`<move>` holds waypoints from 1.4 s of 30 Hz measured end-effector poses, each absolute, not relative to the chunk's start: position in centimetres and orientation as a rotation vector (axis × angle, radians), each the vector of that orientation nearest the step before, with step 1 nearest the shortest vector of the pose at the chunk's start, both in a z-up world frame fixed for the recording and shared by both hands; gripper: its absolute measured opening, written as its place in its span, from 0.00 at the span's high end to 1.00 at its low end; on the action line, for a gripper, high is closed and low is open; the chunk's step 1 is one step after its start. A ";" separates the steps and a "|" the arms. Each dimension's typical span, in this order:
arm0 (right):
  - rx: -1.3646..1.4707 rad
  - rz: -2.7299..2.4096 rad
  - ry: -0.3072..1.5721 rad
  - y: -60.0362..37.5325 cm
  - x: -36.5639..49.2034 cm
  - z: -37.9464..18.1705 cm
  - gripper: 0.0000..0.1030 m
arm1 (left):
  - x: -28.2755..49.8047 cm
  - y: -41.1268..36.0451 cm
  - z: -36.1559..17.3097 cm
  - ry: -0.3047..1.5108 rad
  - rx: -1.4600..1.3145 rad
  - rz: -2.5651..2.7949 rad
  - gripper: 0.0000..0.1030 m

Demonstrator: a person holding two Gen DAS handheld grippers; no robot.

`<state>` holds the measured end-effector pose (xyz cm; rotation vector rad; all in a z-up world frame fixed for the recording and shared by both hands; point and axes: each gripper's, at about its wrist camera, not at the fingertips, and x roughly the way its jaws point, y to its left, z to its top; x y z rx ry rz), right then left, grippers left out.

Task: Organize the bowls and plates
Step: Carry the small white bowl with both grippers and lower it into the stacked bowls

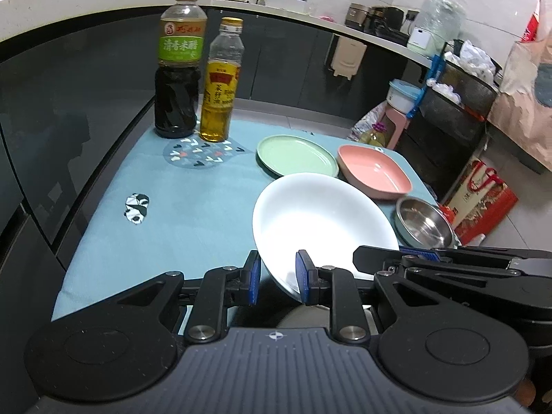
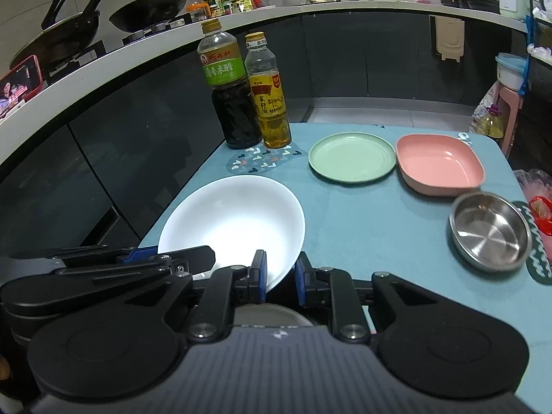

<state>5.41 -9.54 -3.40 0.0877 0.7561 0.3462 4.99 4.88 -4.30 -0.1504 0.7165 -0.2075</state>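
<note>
Left wrist view: the left gripper [image 1: 276, 276] pinches the near rim of the white plate [image 1: 324, 220] between its fingers [image 1: 253, 277], the plate tilted and raised over the bench [image 1: 172, 214]. The grip is thin, so the plate could slip or swing down onto the steel bowl [image 1: 424, 222] close beside it. Green plate [image 1: 296, 155] and pink dish [image 1: 374, 172] lie beyond.

Right wrist view: the right gripper [image 2: 280, 277] takes the same plate [image 2: 231, 220] at its near right rim; one finger touches it, the other stands just off, so this grip looks loose. If so, the left fingers bear the load alone.
</note>
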 end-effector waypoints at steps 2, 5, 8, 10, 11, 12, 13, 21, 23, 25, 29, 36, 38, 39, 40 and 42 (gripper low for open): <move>0.085 0.343 0.756 -9.8 4.7 -3.4 0.83 | 4.4 4.5 -4.3 0.716 -0.139 -0.212 0.81; 0.081 0.338 0.756 -10.0 3.9 -3.5 0.82 | 3.6 4.2 -4.4 0.721 -0.135 -0.219 0.81; 0.079 0.336 0.758 -10.3 3.2 -3.7 0.83 | 3.0 3.9 -4.6 0.730 -0.132 -0.223 0.81; 0.078 0.335 0.763 -10.4 2.8 -3.9 0.82 | 2.7 3.7 -4.8 0.735 -0.126 -0.223 0.81; 0.079 0.334 0.766 -10.4 2.7 -4.0 0.82 | 2.6 3.6 -5.0 0.740 -0.122 -0.223 0.81; 0.080 0.333 0.770 -10.5 2.5 -4.2 0.83 | 2.5 3.6 -5.1 0.744 -0.120 -0.224 0.81; 0.082 0.332 0.775 -10.6 2.4 -4.4 0.83 | 2.4 3.5 -5.3 0.750 -0.117 -0.225 0.81; 0.095 0.322 0.806 -11.2 1.7 -5.5 0.83 | 1.8 2.9 -6.3 0.783 -0.095 -0.231 0.81; 0.100 0.320 0.815 -11.3 1.6 -5.8 0.82 | 1.7 2.8 -6.5 0.790 -0.089 -0.233 0.81; 0.105 0.316 0.823 -11.5 1.6 -6.0 0.82 | 1.7 2.7 -6.8 0.799 -0.085 -0.235 0.81; 0.104 0.310 0.836 -11.5 1.5 -6.5 0.82 | 1.6 2.5 -7.2 0.811 -0.078 -0.238 0.81; 0.106 0.305 0.847 -11.6 1.3 -7.0 0.82 | 1.2 2.3 -7.4 0.821 -0.064 -0.239 0.81; 0.105 0.304 0.851 -11.6 1.3 -7.1 0.82 | 1.3 2.3 -7.6 0.827 -0.062 -0.239 0.81; 0.105 0.303 0.853 -11.6 1.2 -7.2 0.82 | 1.3 2.3 -7.7 0.831 -0.063 -0.239 0.81; 0.105 0.302 0.855 -11.6 1.2 -7.3 0.82 | 1.4 2.3 -7.7 0.833 -0.064 -0.240 0.81; 0.105 0.303 0.851 -11.6 1.2 -7.3 0.82 | 1.4 2.4 -7.8 0.831 -0.065 -0.240 0.81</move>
